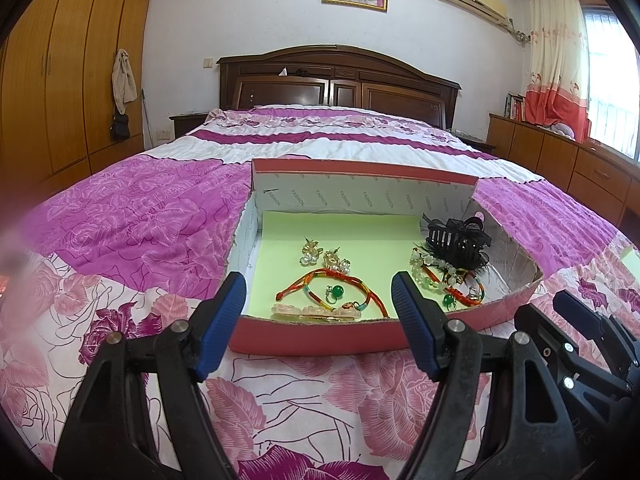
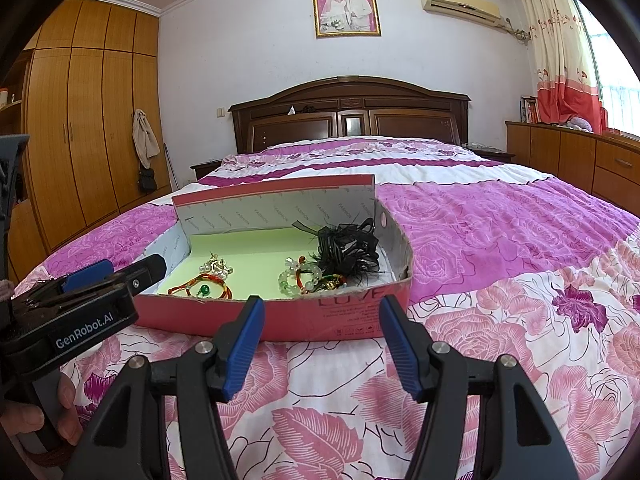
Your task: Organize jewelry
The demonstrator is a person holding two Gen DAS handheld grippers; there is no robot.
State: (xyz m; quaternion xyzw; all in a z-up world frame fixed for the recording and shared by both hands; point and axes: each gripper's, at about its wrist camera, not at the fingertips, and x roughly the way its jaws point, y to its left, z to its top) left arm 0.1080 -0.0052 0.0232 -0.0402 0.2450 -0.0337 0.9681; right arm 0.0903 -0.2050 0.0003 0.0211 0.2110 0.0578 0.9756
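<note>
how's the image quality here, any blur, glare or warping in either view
Left wrist view: pink smear blurs the left edge, window blown out, bed bowed by the fisheye, box sharp. Right wrist view: window also overexposed, wardrobe curved, left gripper soft at the edge.

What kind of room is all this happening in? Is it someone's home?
Most likely a home bedroom: a made bed with a carved wooden headboard, a tall wardrobe, and a framed wedding portrait on the wall. A jewelry box sits on the bed.
</note>
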